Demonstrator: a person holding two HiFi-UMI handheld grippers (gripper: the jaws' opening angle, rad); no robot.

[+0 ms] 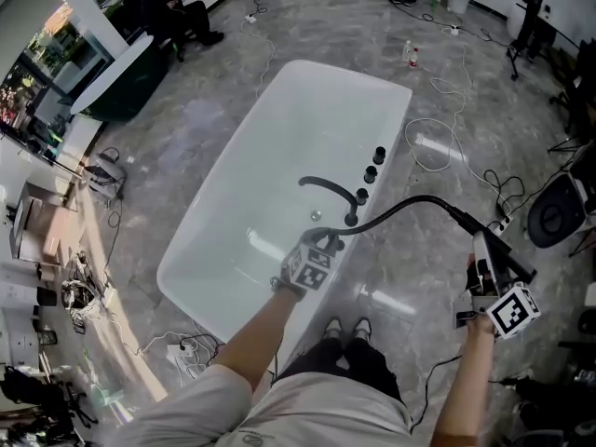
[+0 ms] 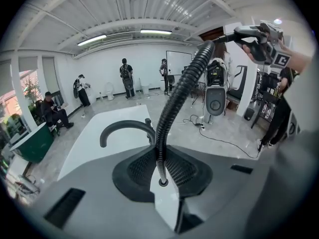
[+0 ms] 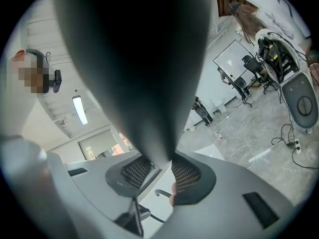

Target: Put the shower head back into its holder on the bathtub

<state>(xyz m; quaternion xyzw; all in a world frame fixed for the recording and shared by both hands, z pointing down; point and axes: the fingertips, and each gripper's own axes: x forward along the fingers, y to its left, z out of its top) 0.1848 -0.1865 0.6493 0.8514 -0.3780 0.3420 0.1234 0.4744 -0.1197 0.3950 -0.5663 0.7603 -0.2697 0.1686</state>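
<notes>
Black ribbed hose (image 2: 172, 101) arcs from the glossy white, rounded bathtub (image 1: 279, 138).

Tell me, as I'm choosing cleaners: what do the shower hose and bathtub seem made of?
The shower hose looks like matte black ribbed metal or plastic, judging by its spiral ridges. The bathtub looks like glossy white acrylic or enamel: smooth, with bright light reflections.

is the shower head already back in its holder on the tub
No, the right gripper holds the shower head out beside the bathtub, away from its rim.
</notes>
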